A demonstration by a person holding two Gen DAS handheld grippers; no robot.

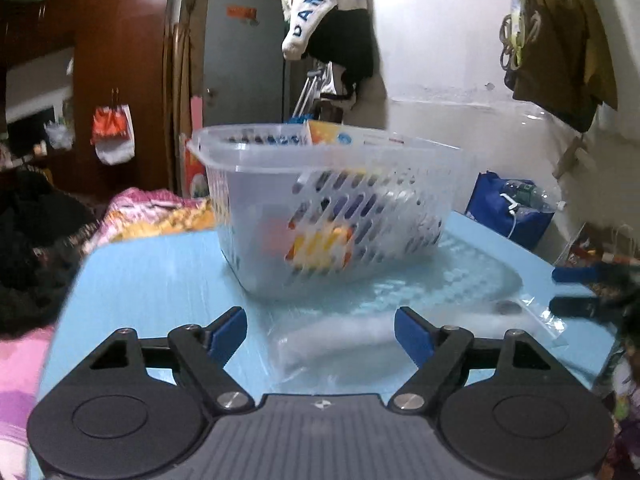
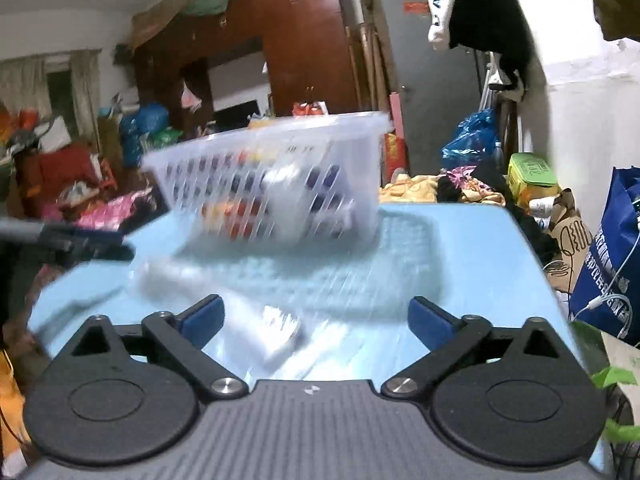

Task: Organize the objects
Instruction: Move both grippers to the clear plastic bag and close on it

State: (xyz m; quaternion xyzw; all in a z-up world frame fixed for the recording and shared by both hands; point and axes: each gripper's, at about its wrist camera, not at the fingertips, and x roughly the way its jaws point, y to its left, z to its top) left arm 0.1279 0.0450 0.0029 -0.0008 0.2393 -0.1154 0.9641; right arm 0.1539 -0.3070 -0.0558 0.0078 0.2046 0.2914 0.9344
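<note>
Translucent perforated plastic basket [image 1: 320, 200]

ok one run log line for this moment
left gripper: open, empty | right gripper: open, empty | clear bag: on blue table | slotted basket: on table, items inside

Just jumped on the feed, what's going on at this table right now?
A person with a gripper in each hand is tidying a light blue table. A clear slotted basket already holds several items. A clear zip bag with something whitish inside lies in front of it. The left gripper and right gripper are both open, holding nothing, with the bag lying between their fingers. The right view is blurred.
</note>
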